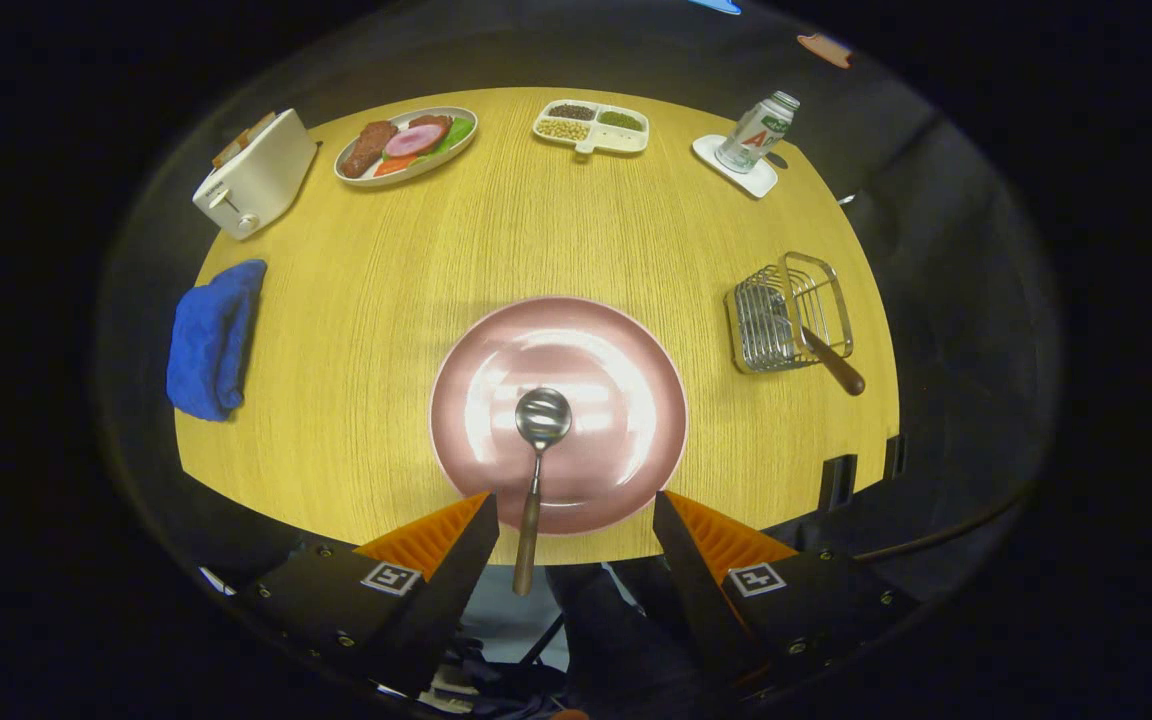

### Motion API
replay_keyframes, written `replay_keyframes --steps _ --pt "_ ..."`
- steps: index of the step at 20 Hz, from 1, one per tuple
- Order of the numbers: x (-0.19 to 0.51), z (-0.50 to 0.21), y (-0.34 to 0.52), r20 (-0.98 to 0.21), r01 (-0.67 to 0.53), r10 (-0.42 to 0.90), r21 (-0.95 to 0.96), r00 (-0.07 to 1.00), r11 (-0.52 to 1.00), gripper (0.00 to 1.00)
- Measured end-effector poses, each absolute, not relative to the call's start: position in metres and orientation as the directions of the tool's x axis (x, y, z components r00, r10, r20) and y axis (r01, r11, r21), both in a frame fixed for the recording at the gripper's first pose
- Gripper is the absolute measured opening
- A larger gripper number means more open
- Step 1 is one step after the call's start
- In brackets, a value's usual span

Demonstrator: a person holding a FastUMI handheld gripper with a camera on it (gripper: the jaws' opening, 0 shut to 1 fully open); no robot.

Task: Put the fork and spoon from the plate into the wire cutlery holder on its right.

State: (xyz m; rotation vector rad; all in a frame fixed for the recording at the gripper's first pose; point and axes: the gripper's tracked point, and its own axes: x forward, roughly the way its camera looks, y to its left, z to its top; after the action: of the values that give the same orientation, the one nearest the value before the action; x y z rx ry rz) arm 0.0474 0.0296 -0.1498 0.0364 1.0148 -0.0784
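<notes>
Fingers of our gripper [574, 520] stand spread and empty above the near edge of the table [366, 300]. We see the plate [626, 340] just ahead, the wire cutlery holder [786, 315] far right, the spoon [536, 470] handle pointing between them.

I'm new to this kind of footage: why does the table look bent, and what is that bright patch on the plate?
In the gripper view, fisheye distortion bows the table; the patch is lamp glare on the glossy plate around the spoon. The open gripper stays sharp.
</notes>
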Motion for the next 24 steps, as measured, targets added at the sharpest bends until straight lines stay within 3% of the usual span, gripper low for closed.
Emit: replay_keyframes --steps 15,19,20,23,24 --pt "0.064 -0.229 0.055 -0.902 0.229 0.046 0.158 0.43 0.96 0.94" --pt "0.067 -0.239 0.057 -0.909 0.234 0.061 0.171 0.413 0.957 0.89" --pt "0.067 -0.241 0.058 -0.908 0.235 0.063 0.174 0.414 0.956 0.8" --pt "0.071 -0.247 0.059 -0.909 0.238 0.078 0.189 0.408 0.953 0.79" --pt "0.072 -0.248 0.059 -0.908 0.241 0.084 0.197 0.411 0.951 0.71"
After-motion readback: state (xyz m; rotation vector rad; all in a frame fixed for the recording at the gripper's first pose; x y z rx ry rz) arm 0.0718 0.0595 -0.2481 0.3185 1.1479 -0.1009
